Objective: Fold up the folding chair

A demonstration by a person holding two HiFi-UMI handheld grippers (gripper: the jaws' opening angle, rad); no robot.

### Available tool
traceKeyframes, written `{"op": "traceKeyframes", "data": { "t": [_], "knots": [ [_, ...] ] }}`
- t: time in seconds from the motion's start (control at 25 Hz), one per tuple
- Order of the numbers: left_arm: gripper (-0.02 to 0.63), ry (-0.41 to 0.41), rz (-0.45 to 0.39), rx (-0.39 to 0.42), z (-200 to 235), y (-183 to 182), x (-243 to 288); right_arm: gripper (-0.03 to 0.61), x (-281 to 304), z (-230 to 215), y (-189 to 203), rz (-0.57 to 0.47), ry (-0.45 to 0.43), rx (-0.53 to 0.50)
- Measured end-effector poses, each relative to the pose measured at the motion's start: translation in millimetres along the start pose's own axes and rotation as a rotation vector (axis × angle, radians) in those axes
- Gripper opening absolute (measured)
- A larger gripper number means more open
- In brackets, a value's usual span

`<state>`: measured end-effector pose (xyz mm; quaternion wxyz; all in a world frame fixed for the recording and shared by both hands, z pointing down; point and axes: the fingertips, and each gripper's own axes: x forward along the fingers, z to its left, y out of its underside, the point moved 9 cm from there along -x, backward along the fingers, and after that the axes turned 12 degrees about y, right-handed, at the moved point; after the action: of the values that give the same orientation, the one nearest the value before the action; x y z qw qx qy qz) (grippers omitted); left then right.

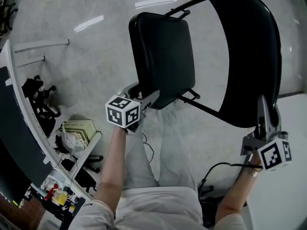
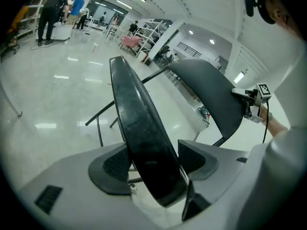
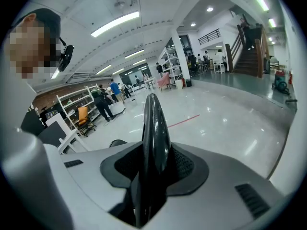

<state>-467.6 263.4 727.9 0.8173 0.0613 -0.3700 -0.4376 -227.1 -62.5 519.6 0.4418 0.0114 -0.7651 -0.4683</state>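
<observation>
Folding chair stands on the pale shiny floor, in front of the person and between both hands. Left gripper is closed on the near edge of the black seat, and its two pads press the cushion from both sides. Right gripper is clamped on the thin lower edge of the black backrest, at the person's right side.

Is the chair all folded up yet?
Not yet. Done: the seat already stands tipped up steeply. In hand: the left gripper clamps the seat's edge, and the right gripper clamps the backrest. Left: a wide gap shows between seat and backrest; they must close flat together.
</observation>
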Motion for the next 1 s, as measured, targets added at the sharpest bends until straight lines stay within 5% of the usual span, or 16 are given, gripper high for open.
{"op": "traceKeyframes", "data": {
  "t": [1.0],
  "knots": [
    [0.316,0.165,0.028,0.288,-119.4,-50.1,80.9,0.133,-43.7,30.5,-24.9,-0.129,0.047,0.022]
  ]
}}
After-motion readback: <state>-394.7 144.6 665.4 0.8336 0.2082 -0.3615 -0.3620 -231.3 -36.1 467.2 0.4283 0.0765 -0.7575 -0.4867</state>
